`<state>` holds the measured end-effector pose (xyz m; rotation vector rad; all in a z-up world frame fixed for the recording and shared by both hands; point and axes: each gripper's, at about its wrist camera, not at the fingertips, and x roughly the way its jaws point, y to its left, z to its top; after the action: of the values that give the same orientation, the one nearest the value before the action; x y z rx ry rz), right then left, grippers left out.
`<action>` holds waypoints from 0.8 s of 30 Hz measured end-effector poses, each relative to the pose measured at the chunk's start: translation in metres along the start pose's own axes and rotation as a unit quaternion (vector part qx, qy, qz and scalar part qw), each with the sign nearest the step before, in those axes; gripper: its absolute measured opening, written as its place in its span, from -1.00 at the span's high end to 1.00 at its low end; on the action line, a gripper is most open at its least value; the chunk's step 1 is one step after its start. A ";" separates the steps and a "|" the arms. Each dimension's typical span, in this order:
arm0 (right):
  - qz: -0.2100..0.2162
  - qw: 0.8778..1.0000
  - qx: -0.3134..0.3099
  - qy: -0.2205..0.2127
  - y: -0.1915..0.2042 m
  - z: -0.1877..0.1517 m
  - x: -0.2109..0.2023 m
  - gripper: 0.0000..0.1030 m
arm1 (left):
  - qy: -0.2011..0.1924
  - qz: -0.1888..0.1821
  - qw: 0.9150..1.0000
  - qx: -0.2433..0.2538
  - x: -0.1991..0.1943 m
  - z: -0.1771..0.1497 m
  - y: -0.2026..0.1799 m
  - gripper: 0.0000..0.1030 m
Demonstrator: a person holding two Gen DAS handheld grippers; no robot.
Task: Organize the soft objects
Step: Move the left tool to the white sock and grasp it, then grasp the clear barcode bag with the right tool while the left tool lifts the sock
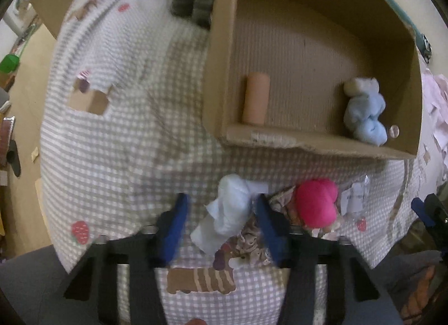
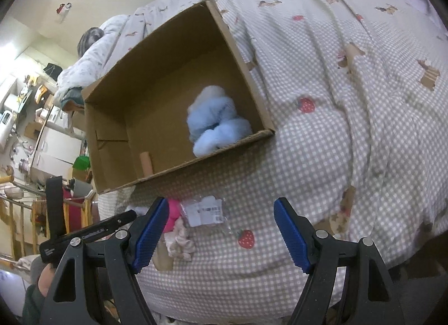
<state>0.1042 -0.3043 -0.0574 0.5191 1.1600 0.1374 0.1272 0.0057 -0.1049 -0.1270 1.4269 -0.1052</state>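
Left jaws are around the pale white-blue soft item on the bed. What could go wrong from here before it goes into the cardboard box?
1. The left gripper straddles the pale white-blue soft bundle off-centre, close to one pad; it may catch only a loose fold and slip.
2. The patterned fabric scrap lies right under that pad and could be pinched along.
3. The hot-pink plush ball and clear plastic packet sit close by and may get nudged.

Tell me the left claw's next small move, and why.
Probably close the left claw on the white cloth: the cloth lies between its fingers, which don't clearly press it yet. Then it could go into the box beside the blue plush.
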 end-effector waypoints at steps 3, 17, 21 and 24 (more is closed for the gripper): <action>-0.001 1.000 0.002 0.005 -0.004 0.001 0.002 -0.58 | 0.007 -0.011 1.000 0.002 0.006 0.000 -0.001 0.55; 0.028 0.998 -0.027 0.058 0.017 -0.001 0.029 -0.52 | -0.074 -0.019 0.997 -0.005 -0.055 -0.014 0.005 0.68; 0.017 0.996 -0.025 0.088 0.021 -0.004 0.051 -0.44 | -0.079 -0.028 0.996 -0.010 -0.063 -0.013 0.009 0.68; -0.013 0.994 -0.046 0.099 0.033 -0.004 0.068 -0.44 | -0.077 -0.023 0.997 -0.008 -0.064 -0.013 0.009 0.67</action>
<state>0.1333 -0.2492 -0.1006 0.4153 1.3460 0.2224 0.1052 0.0238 -0.0450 -0.1785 1.2717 -0.1198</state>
